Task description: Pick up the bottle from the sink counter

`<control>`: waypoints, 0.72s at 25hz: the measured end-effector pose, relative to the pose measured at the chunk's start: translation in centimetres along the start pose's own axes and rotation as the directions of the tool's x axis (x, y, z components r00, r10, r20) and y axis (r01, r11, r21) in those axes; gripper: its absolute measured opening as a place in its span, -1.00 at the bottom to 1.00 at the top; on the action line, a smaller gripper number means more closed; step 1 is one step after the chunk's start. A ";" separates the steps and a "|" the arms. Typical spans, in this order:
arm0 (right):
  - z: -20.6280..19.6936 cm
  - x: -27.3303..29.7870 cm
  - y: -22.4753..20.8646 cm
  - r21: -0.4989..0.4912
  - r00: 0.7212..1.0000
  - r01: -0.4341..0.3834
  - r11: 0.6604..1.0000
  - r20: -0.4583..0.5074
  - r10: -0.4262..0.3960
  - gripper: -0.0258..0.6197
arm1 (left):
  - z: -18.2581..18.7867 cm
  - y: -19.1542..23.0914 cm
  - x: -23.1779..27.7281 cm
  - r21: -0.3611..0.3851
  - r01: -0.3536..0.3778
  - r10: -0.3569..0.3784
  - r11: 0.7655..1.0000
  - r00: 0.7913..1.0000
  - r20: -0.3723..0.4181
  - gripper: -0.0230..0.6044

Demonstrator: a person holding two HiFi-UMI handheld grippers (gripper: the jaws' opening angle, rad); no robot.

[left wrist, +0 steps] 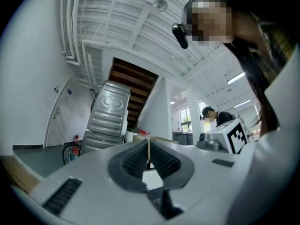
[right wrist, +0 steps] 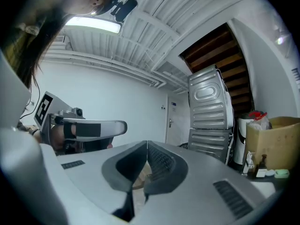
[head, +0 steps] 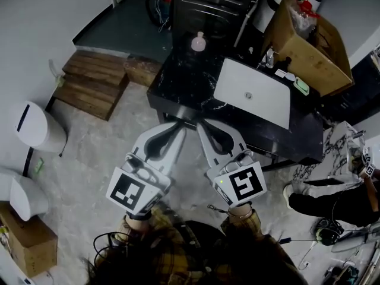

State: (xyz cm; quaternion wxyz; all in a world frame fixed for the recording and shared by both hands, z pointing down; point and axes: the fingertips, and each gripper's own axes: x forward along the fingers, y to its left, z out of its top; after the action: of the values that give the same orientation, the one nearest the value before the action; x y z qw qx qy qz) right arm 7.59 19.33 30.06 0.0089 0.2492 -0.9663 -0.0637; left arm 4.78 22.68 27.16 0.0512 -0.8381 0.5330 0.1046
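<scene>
The left gripper (head: 179,126) is closed on nothing, and the right gripper (head: 201,126) just beside it is likewise closed and empty. The pink bottle (head: 198,41) stands on the black sink counter (head: 178,82) at their twelve o'clock, well apart.

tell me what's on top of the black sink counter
A pink bottle back left, a white basin, small items by the tap. Left tongs and right tongs hide part of its near edge.
</scene>
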 end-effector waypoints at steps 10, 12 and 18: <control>-0.1 8.8 -2.2 0.008 0.996 0.083 0.996 -0.014 -0.083 -0.87 | -0.8 10.1 0.6 -0.005 0.016 -0.016 1.000 0.998 -0.058 -0.85; -0.4 10.1 -2.4 0.012 0.995 0.101 0.995 -0.011 -0.101 -0.87 | -1.0 11.3 0.5 -0.003 0.031 -0.032 1.000 0.997 -0.065 -0.85; -0.7 12.6 -2.3 0.016 0.989 0.150 0.989 -0.014 -0.150 -0.87 | -1.0 14.5 -0.2 -0.008 0.058 -0.058 0.998 0.997 -0.059 -0.85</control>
State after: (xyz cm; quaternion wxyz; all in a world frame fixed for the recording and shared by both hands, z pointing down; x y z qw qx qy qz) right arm -2.34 11.19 30.27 0.0083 0.3217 -0.9453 -0.0541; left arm -8.25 16.44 28.58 0.0359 -0.8560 0.5095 0.0799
